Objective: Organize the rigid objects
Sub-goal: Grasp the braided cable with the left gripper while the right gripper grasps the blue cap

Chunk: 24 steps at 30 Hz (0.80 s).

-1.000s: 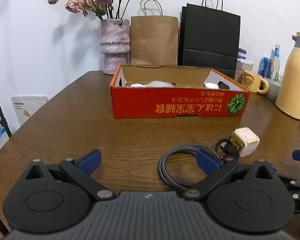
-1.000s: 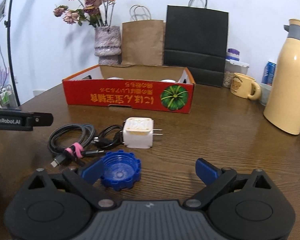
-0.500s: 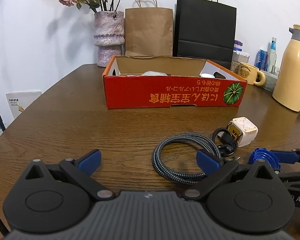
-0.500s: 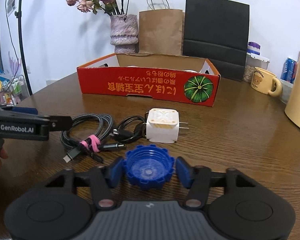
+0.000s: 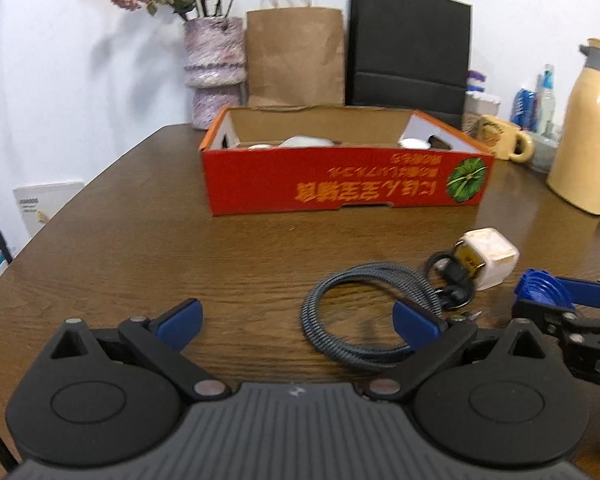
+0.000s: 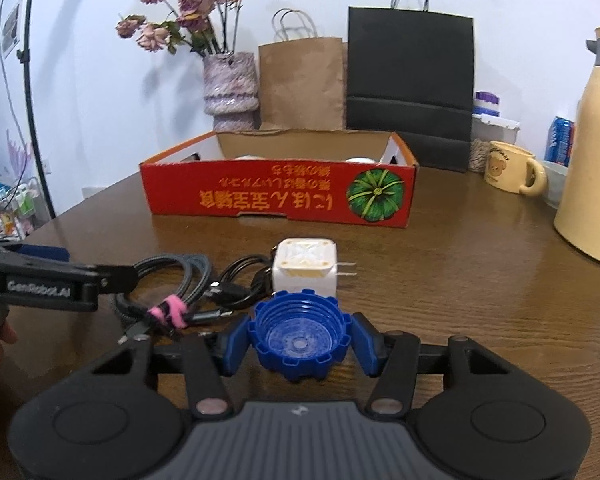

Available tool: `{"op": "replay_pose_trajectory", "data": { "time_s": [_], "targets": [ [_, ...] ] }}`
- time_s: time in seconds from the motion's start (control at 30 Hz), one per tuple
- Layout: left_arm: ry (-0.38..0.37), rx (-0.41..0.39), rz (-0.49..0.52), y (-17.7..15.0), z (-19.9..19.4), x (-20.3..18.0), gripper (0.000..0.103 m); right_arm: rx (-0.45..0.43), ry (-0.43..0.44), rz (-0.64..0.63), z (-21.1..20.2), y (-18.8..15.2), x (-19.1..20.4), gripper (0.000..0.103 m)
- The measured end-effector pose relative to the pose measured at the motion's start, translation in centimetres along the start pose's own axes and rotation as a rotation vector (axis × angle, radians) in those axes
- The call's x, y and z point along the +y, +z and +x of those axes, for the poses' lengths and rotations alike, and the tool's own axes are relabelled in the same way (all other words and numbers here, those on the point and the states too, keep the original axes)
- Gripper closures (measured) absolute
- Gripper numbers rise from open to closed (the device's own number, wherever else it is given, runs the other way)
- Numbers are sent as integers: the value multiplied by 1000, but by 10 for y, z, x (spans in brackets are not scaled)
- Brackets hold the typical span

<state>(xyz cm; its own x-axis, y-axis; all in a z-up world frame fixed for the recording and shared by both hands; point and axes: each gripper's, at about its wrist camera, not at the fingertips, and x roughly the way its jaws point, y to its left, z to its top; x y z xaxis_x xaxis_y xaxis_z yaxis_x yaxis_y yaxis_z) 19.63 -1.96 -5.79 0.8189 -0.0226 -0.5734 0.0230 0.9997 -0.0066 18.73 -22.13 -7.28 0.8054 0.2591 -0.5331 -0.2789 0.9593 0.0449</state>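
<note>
My right gripper (image 6: 299, 346) is shut on a blue ribbed bottle cap (image 6: 299, 338) and holds it just above the wooden table; the cap also shows in the left wrist view (image 5: 540, 290). Just beyond it lie a white charger cube (image 6: 305, 266) with prongs and a coiled braided cable (image 6: 168, 280) with a pink tie. My left gripper (image 5: 296, 320) is open and empty, with the cable coil (image 5: 374, 312) by its right finger. The red cardboard box (image 6: 278, 196) stands farther back, with white items inside.
Behind the box stand a vase of dried roses (image 6: 230, 84), a brown paper bag (image 6: 302, 84) and a black paper bag (image 6: 410, 84). At the right are a beige thermos (image 6: 592, 152), a yellow bear mug (image 6: 508, 172) and cans. The table edge curves at the left.
My right gripper closed on the blue cap and lifted it slightly off the table. The left gripper stayed open and shifted a little.
</note>
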Motion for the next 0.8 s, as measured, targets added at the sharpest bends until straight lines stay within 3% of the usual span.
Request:
{"op": "replay_pose_trajectory", "data": {
  "time_s": [0.13, 0.4, 0.57, 0.8],
  "targets": [
    [-16, 11, 49, 5, 2, -12, 0, -22, -21, 33, 1, 3, -7, 50],
    [-112, 129, 133, 12, 21, -33, 0, -39, -45, 69, 3, 5, -18, 50],
    [-124, 182, 181, 10, 33, -43, 0, -34, -32, 79, 4, 4, -19, 50],
    [-117, 190, 235, 12, 41, -46, 0, -17, -4, 93, 7, 4, -21, 50]
  ]
}}
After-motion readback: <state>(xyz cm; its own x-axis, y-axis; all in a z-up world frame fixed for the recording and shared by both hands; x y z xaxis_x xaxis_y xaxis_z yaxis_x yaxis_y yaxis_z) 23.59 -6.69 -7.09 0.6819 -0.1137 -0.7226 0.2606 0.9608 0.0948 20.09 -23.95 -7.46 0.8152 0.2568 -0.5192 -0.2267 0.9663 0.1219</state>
